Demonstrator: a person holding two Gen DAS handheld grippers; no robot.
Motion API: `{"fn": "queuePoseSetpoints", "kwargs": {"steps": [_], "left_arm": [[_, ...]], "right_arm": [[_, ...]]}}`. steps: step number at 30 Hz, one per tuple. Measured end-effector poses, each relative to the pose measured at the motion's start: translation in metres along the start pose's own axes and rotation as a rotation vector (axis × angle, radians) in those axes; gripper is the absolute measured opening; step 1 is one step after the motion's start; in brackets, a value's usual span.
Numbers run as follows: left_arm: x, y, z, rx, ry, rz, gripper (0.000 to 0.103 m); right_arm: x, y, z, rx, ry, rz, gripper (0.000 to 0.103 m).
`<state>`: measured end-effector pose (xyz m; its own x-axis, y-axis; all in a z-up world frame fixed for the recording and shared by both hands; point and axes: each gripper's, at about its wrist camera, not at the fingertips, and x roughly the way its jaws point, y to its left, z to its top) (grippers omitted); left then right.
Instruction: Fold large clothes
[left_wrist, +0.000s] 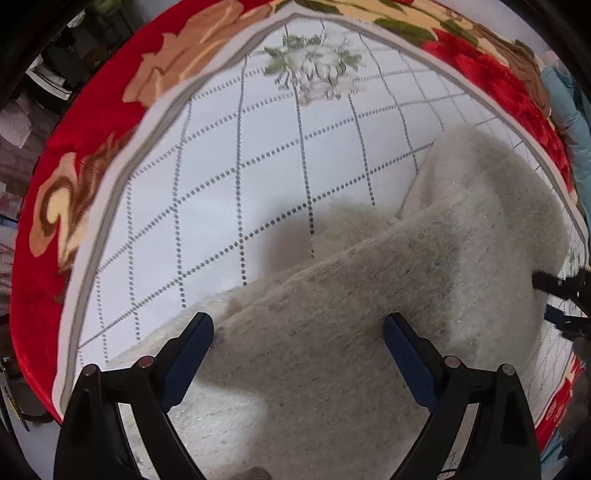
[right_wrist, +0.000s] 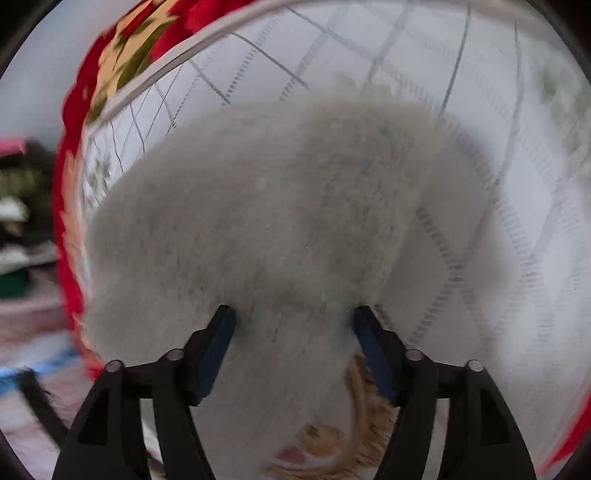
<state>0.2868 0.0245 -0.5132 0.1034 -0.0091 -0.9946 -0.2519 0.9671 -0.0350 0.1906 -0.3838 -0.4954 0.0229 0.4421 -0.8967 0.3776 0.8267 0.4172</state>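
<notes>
A fuzzy cream garment (left_wrist: 369, 280) lies bunched and partly folded on a white quilted cloth (left_wrist: 229, 177). My left gripper (left_wrist: 298, 330) points straight down over the garment's near part. Its jaws stand wide open and nothing is pinched between its fingers (left_wrist: 192, 347). At the right edge of that view, dark parts of the right gripper (left_wrist: 559, 295) sit by the garment's far end. The right wrist view is blurred. There the garment (right_wrist: 266, 206) fills the middle, and my right gripper (right_wrist: 293, 317) stands open with fuzzy fabric between its fingertips (right_wrist: 221, 325). A tan patterned patch (right_wrist: 365, 417) shows low down.
The white cloth (right_wrist: 480, 92) has dotted grid lines and an embroidered flower (left_wrist: 314, 70). It lies on a red floral blanket (left_wrist: 99, 122). A light blue garment (left_wrist: 567, 107) sits at the right edge. Dark clutter (left_wrist: 55, 62) stands beyond the bed on the left.
</notes>
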Motion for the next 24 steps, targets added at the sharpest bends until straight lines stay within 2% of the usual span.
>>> {"fn": "queuePoseSetpoints", "kwargs": {"steps": [2,4,6,7,8,11,14,17,19,21,24], "left_arm": [[0.007,0.0,0.0,-0.004,0.009,-0.001,0.098],[0.011,0.0,0.002,-0.003,0.013,0.003,0.1],[0.012,0.0,0.003,-0.008,0.013,0.008,0.101],[0.011,0.001,0.004,-0.011,0.012,0.011,0.101],[0.01,0.001,0.005,-0.012,0.014,0.014,0.101],[0.004,-0.002,0.005,0.0,0.021,0.013,0.101],[-0.017,-0.008,-0.003,0.031,0.006,-0.001,0.101],[-0.038,-0.017,-0.021,0.078,-0.015,-0.001,0.101],[-0.046,-0.022,-0.037,0.113,-0.016,0.012,0.101],[-0.049,-0.025,-0.05,0.117,-0.012,0.022,0.101],[-0.056,-0.019,-0.065,0.094,-0.012,0.042,0.101]], "right_arm": [[0.021,-0.012,0.007,0.053,0.029,0.074,0.082],[0.026,-0.019,0.014,0.098,0.038,0.133,0.083],[0.026,-0.015,0.014,0.088,0.021,0.176,0.064],[0.023,-0.013,0.011,0.079,0.006,0.179,0.041],[0.021,-0.013,0.008,0.083,-0.003,0.181,0.033],[0.001,-0.027,-0.01,0.176,-0.078,0.188,0.022],[-0.037,-0.066,-0.052,0.374,-0.153,0.191,0.019],[-0.063,-0.102,-0.097,0.457,-0.163,0.127,0.02],[-0.066,-0.116,-0.115,0.447,-0.081,0.045,0.029],[-0.075,-0.123,-0.125,0.441,-0.022,-0.014,0.03],[-0.119,-0.092,-0.134,0.303,-0.101,-0.086,0.03]]}}
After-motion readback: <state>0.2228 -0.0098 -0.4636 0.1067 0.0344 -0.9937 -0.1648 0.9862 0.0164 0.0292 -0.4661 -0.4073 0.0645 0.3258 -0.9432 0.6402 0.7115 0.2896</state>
